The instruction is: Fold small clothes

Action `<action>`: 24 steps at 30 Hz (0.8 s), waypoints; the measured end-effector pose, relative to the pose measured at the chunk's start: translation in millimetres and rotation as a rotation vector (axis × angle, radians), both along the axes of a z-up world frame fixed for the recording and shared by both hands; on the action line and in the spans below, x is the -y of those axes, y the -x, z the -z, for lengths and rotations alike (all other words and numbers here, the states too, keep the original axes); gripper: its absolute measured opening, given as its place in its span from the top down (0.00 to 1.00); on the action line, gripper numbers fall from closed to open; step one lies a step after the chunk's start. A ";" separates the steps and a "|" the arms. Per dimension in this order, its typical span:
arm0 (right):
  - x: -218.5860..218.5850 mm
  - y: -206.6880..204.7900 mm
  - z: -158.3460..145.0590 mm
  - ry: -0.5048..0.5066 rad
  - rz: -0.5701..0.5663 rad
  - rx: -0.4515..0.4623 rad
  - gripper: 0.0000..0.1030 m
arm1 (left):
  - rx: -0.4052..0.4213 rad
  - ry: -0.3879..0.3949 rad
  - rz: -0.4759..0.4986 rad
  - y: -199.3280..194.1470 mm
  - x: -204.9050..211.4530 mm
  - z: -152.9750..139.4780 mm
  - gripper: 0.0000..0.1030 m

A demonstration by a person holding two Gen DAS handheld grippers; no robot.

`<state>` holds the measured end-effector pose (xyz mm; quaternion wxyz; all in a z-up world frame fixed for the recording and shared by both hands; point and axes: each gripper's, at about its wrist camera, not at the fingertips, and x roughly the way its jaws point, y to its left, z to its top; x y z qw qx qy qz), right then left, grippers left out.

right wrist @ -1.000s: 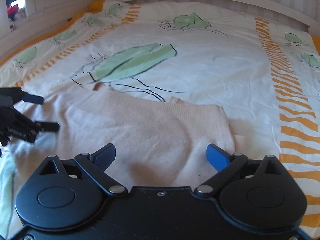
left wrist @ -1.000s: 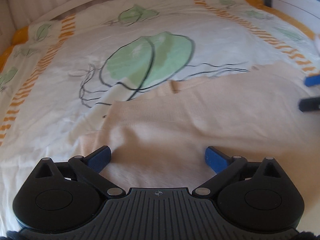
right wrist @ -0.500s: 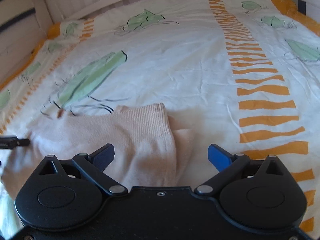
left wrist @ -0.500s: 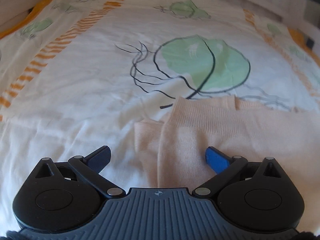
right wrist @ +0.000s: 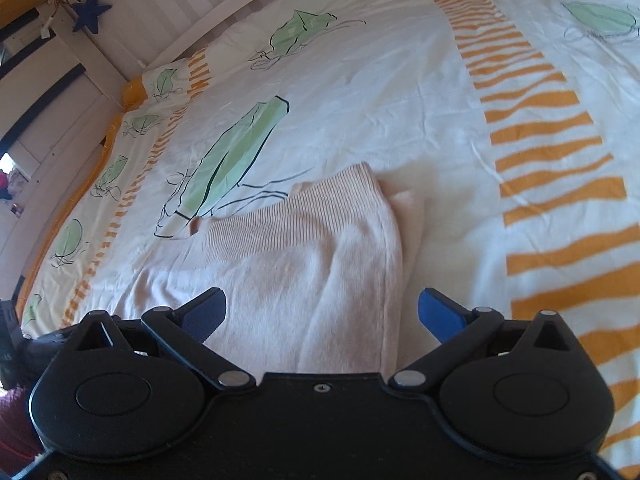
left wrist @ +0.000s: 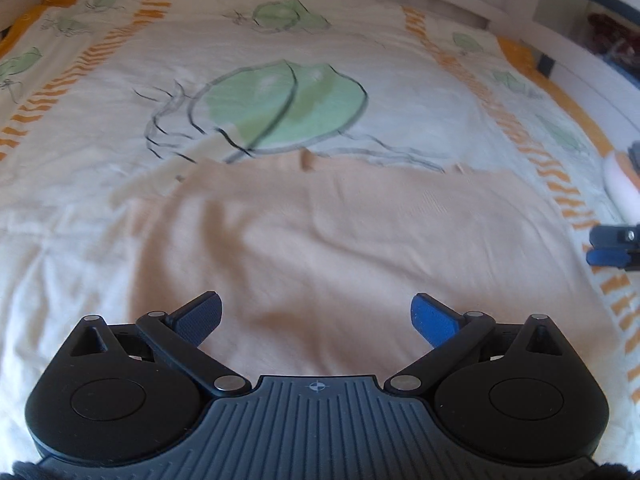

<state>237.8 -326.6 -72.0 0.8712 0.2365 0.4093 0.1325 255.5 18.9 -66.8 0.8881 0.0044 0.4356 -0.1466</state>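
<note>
A pale peach knitted garment (left wrist: 340,240) lies spread flat on the bed cover (left wrist: 100,120). My left gripper (left wrist: 318,318) is open and empty, low over the garment's near edge. In the right wrist view the same garment (right wrist: 304,264) shows its ribbed hem and right side edge, with a lower layer peeking out at the right. My right gripper (right wrist: 322,314) is open and empty over that right side edge. The right gripper's blue fingertips (left wrist: 608,246) also show at the far right of the left wrist view, beside the garment.
The cover (right wrist: 400,100) is white with green leaf prints and orange striped bands (right wrist: 540,140). A white bed rail (right wrist: 200,32) runs along the far side. A blue star (right wrist: 91,13) hangs on the striped wall.
Both views swung: the left one back to the right, now centred on the garment; the right one further left along the garment's right edge. Both grippers stayed open.
</note>
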 end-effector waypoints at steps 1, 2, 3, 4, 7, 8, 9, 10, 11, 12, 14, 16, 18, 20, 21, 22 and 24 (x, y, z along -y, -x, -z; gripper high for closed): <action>0.6 0.4 3.3 -0.009 -0.003 -0.010 0.00 | -0.013 -0.009 0.015 2.5 6.6 4.9 0.00; 1.0 1.2 6.9 -0.017 -0.006 -0.019 0.00 | -0.027 -0.024 0.029 4.1 12.5 10.0 0.00; 2.2 1.6 10.0 -0.021 -0.006 -0.027 0.00 | -0.036 -0.047 0.042 5.7 17.5 15.1 0.00; 3.0 1.8 12.8 -0.021 -0.004 -0.034 0.00 | -0.034 -0.083 0.055 7.2 22.3 20.1 0.00; 7.0 0.2 16.6 -0.049 0.005 -0.054 0.00 | -0.012 -0.150 0.071 11.7 30.0 28.9 0.00; 9.2 -0.9 16.4 -0.070 0.009 -0.053 0.00 | -0.015 -0.149 0.064 11.9 30.4 27.7 0.00; 11.6 -2.0 15.5 -0.088 0.017 -0.050 0.00 | -0.019 -0.154 0.062 11.7 31.0 25.7 0.00; 13.8 -3.1 13.7 -0.101 0.025 -0.044 0.00 | -0.020 -0.161 0.062 12.0 31.8 22.3 0.00; 15.6 -3.4 11.2 -0.109 0.030 -0.034 0.00 | -0.010 -0.164 0.061 12.3 33.1 18.2 0.00; 16.6 -3.6 8.4 -0.111 0.033 -0.022 0.00 | 0.004 -0.164 0.060 12.7 34.2 13.4 0.00; 18.0 -4.5 2.4 -0.114 0.033 0.000 0.00 | 0.030 -0.169 0.049 9.7 37.4 4.2 0.00; 19.5 -4.6 -1.4 -0.132 0.033 0.014 0.00 | 0.042 -0.179 0.035 1.6 41.4 -0.5 0.00; 21.7 -5.4 -3.0 -0.160 0.038 0.018 0.00 | 0.051 -0.201 0.016 -7.1 46.1 -0.5 0.00; 23.5 -6.0 -2.7 -0.178 0.042 0.016 0.00 | 0.040 -0.227 0.004 -16.3 51.0 5.2 0.00; 24.4 -6.4 -2.6 -0.181 0.045 0.014 0.00 | 0.023 -0.237 -0.002 -21.9 52.8 11.2 0.00; 25.3 -6.6 -2.7 -0.184 0.050 0.014 0.00 | 0.005 -0.241 -0.007 -26.6 53.5 17.3 0.00; 27.2 -7.2 -3.4 -0.196 0.055 0.016 0.00 | -0.019 -0.216 -0.029 -31.1 51.3 26.9 0.00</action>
